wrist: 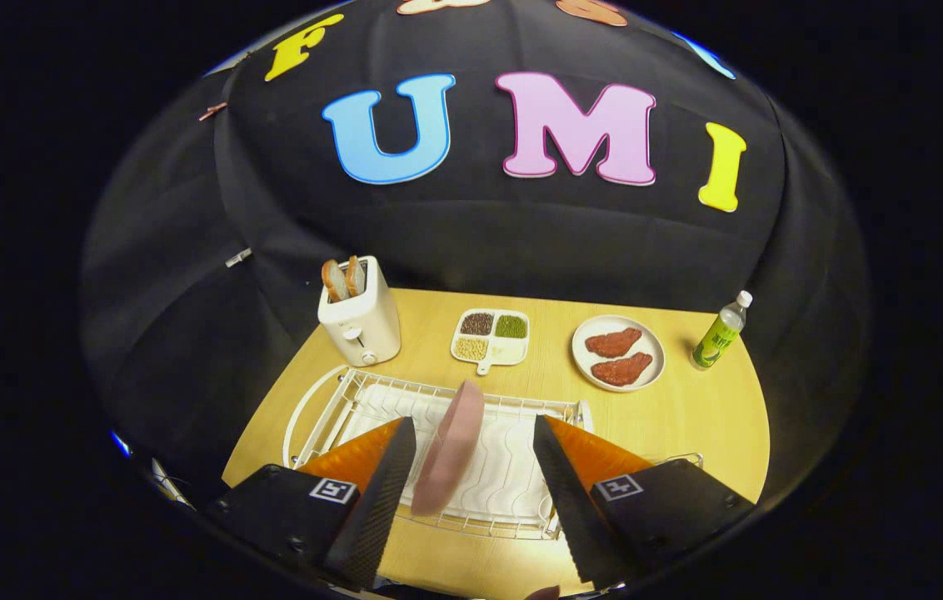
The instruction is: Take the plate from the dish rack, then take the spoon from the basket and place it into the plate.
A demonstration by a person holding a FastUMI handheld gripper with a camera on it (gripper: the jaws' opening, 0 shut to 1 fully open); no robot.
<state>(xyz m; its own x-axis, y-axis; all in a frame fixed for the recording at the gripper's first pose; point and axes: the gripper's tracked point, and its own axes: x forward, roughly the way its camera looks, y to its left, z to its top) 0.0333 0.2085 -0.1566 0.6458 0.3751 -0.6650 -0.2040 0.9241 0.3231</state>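
Observation:
A pink plate point(452, 446) stands on edge in the white wire dish rack point(355, 398) on the wooden table. My gripper point(467, 492) hovers above the rack, open, its two fingers to either side of the plate with a gap on both sides. The left finger point(380, 492) is close to the plate's face, the right finger point(559, 492) is farther off. Neither finger touches the plate. A wire edge point(682, 457) shows just beyond the right finger; I cannot tell whether it is the basket.
Beyond the rack stand a white toaster point(361, 321) holding bread slices, a small divided dish point(490, 337) of grains, a white plate point(618, 352) carrying two red meat pieces, and a green bottle point(720, 331) at the table's far right.

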